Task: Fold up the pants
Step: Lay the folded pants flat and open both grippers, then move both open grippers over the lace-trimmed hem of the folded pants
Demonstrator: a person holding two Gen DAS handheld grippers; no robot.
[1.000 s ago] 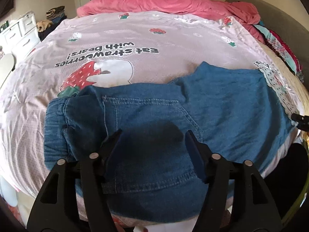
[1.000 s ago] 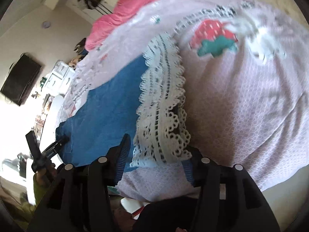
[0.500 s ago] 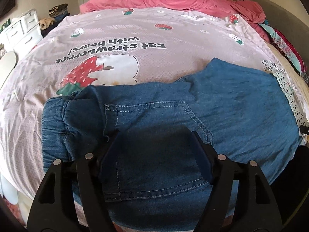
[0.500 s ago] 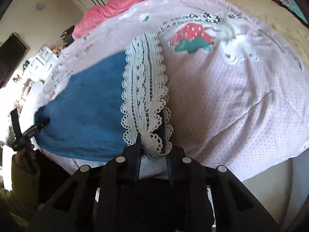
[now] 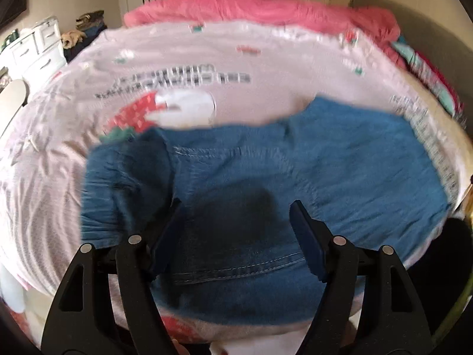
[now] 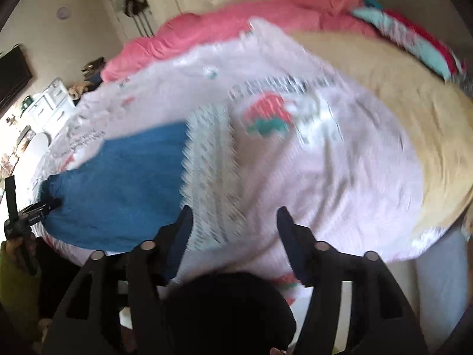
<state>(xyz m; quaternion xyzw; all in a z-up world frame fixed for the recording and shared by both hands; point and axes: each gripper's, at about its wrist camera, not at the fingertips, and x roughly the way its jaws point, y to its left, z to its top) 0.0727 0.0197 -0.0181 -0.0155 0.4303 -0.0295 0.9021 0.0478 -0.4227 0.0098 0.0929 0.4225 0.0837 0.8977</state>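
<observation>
Blue denim pants (image 5: 266, 177) lie flat on the bedspread (image 5: 59, 162), lace hem (image 6: 207, 177) at 3 o'clock. Left gripper (image 5: 236, 230) and right gripper (image 6: 235, 224) hover, jaws opening, empty, likely ready to regrip.

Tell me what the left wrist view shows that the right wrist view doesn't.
Only the left wrist view shows the jeans' waistband and stitched pocket seam, under the left hand-held gripper's opening, empty jaws. Only the right wrist view shows the tan sheet and the right hand-held gripper, jaws opening, empty. Both show the jeans, their lace hem, the strawberry-print bedspread and the pink blanket.
</observation>
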